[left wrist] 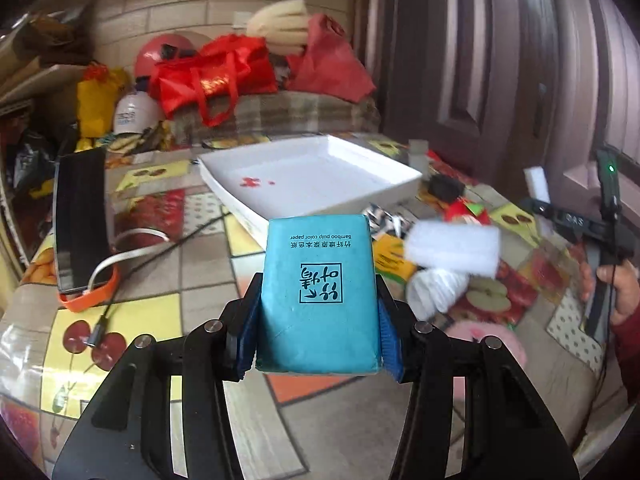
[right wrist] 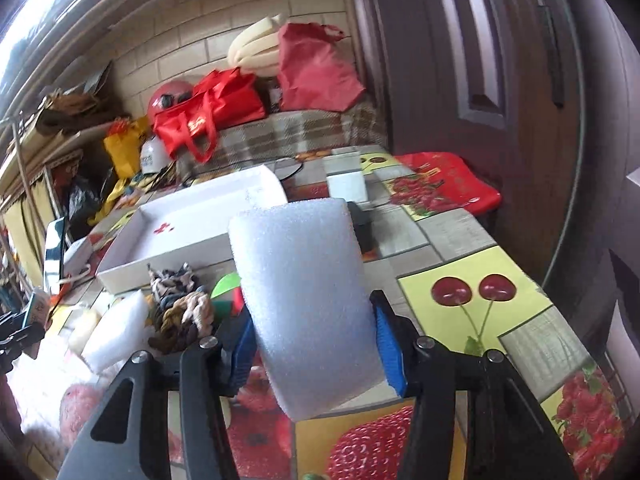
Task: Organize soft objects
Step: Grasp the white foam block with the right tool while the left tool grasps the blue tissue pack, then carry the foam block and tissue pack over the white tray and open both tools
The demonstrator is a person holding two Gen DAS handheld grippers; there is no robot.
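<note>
The table (right wrist: 460, 236) carries a white tray (left wrist: 384, 196) at twelve o'clock, its floor bare. The left gripper (left wrist: 318, 320) pinches a teal tissue pack (left wrist: 318, 292); the right gripper (right wrist: 312, 340) pinches a white foam block (right wrist: 304, 300). Cloth scraps (right wrist: 176, 304) and another foam piece (right wrist: 114, 330) crowd nine o'clock of the right gripper.

At upper centre we see a red tote bag (left wrist: 212, 76) beside a red helmet (left wrist: 160, 54); at left, a dark tablet (left wrist: 80, 216) lies on the fruit-print tablecloth (left wrist: 160, 312).
</note>
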